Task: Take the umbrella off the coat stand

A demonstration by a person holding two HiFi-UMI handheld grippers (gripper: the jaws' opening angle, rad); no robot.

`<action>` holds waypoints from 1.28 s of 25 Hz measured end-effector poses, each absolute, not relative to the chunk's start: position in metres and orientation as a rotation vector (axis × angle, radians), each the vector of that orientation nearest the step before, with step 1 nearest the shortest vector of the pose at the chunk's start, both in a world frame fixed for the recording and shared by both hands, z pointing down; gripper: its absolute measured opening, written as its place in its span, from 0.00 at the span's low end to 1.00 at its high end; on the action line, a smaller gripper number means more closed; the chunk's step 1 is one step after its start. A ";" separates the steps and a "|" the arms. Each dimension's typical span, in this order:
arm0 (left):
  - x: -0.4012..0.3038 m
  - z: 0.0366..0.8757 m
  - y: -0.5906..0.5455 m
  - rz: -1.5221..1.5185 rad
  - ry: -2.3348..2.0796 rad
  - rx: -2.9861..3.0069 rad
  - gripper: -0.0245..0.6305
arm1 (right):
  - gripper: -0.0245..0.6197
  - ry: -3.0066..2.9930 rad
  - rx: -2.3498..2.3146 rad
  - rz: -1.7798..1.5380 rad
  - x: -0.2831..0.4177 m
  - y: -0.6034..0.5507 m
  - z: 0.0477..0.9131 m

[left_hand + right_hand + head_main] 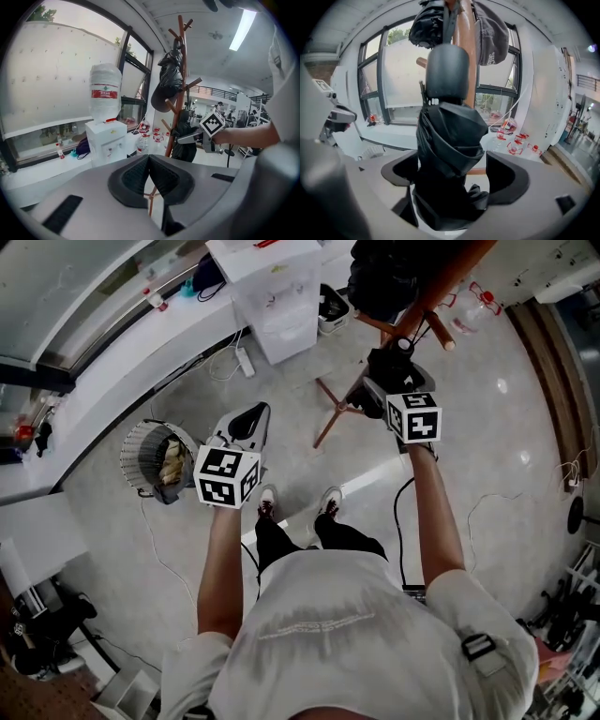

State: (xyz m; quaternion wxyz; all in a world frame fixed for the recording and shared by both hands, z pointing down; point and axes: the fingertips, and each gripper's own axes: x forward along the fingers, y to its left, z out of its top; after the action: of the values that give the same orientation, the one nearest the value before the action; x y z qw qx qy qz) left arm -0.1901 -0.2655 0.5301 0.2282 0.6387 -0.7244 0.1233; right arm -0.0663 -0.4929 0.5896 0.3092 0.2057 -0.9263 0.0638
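Note:
A folded black umbrella with a rounded black handle hangs against the wooden coat stand. My right gripper stands open, a jaw on each side of the umbrella's bundled fabric, the pads not pressing it. In the head view the right gripper is at the coat stand. In the left gripper view, the umbrella hangs low on the stand. My left gripper hovers to the left, well away from the stand, shut with nothing in it.
A black bag and a grey cap hang higher on the stand. A white water dispenser stands by the window counter, bottles beside it. A wire waste basket sits on the floor left of my feet.

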 end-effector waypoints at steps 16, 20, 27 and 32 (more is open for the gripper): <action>-0.189 0.556 -0.246 0.318 -2.009 1.661 0.06 | 0.73 -2.513 0.480 0.356 -0.097 -0.498 0.618; -0.183 0.558 -0.248 0.315 -1.994 1.676 0.06 | 0.60 -2.510 0.464 0.349 -0.093 -0.494 0.617; -0.175 0.558 -0.255 0.319 -1.973 1.710 0.06 | 0.55 -2.553 0.444 0.382 -0.082 -0.490 0.606; -0.173 0.549 -0.258 0.323 -1.969 1.740 0.06 | 0.53 -2.557 0.433 0.354 -0.075 -0.488 0.589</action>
State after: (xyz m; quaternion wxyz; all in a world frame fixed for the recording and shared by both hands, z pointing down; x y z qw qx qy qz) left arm -0.1732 -0.2576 0.5493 0.2444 0.6373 -0.7212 0.1184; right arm -0.0755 -0.4878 0.5886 0.2592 0.1598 -0.9435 0.1308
